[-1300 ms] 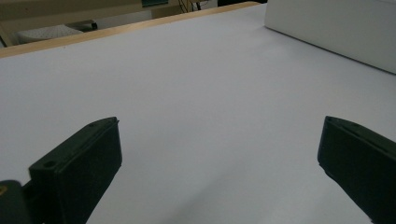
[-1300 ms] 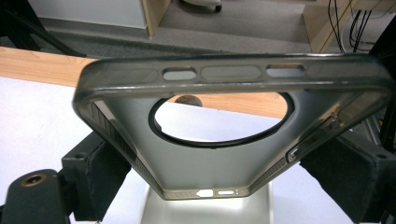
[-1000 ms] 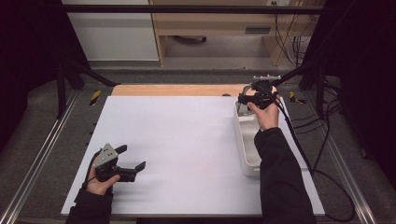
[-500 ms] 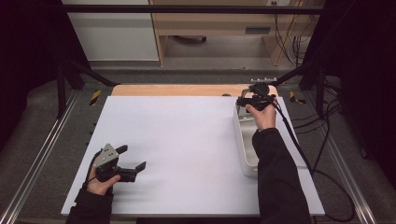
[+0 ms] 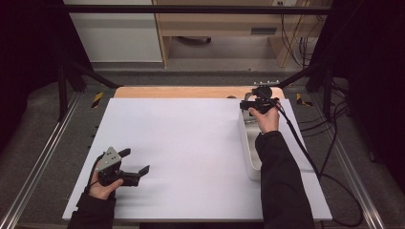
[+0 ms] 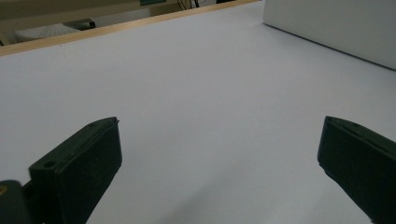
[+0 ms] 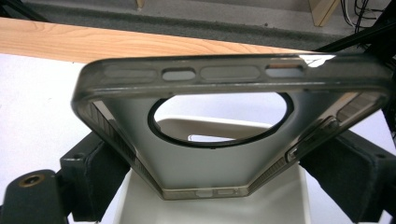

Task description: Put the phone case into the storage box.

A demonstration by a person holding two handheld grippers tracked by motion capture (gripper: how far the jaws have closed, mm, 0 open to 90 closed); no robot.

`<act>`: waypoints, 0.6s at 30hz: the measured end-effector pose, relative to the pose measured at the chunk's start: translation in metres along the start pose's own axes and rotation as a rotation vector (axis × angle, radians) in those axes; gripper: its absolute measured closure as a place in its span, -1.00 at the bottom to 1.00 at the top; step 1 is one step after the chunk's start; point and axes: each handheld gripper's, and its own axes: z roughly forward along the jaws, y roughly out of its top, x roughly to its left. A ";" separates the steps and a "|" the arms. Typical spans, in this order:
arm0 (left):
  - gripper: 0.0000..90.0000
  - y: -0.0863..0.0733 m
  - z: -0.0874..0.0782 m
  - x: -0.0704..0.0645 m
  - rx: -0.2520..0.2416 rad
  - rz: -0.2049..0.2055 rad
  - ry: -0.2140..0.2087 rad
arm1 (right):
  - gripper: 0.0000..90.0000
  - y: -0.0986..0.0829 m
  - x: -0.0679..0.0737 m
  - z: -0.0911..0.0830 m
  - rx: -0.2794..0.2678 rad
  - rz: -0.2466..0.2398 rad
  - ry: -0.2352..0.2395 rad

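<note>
A smoky translucent phone case (image 7: 224, 170) with a round ring cutout hangs above the far end of a white bin (image 7: 205, 123), and its two sides sit between the jaws of my right gripper (image 7: 224, 179), which is shut on it. From the high view, that right gripper (image 5: 249, 103) hovers over the far end of the bin (image 5: 248, 148) at the table's right side. My left gripper (image 5: 137, 160) rests low at the near left of the white table (image 5: 191, 143). It stands open, with nothing between its jaws (image 6: 219, 163).
A wooden strip (image 5: 191, 92) runs along the table's far edge. The bin's white wall (image 6: 336, 23) shows far off in the left gripper view. Cables (image 5: 325, 157) trail off the right side, and metal frame rails (image 5: 43, 157) border the table.
My right gripper with the case has drifted slightly left over the bin's far end. The left gripper has not moved.
</note>
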 end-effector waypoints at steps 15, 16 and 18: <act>-1.00 0.000 0.000 0.000 -0.001 0.000 0.000 | -0.75 -0.002 0.002 0.005 0.015 -0.014 -0.006; -1.00 0.000 0.000 0.000 -0.001 0.000 0.000 | -0.75 -0.002 0.002 0.005 0.013 -0.013 -0.008; -1.00 0.000 0.000 0.000 -0.001 0.001 -0.001 | -0.75 -0.002 0.002 0.005 0.013 -0.004 -0.009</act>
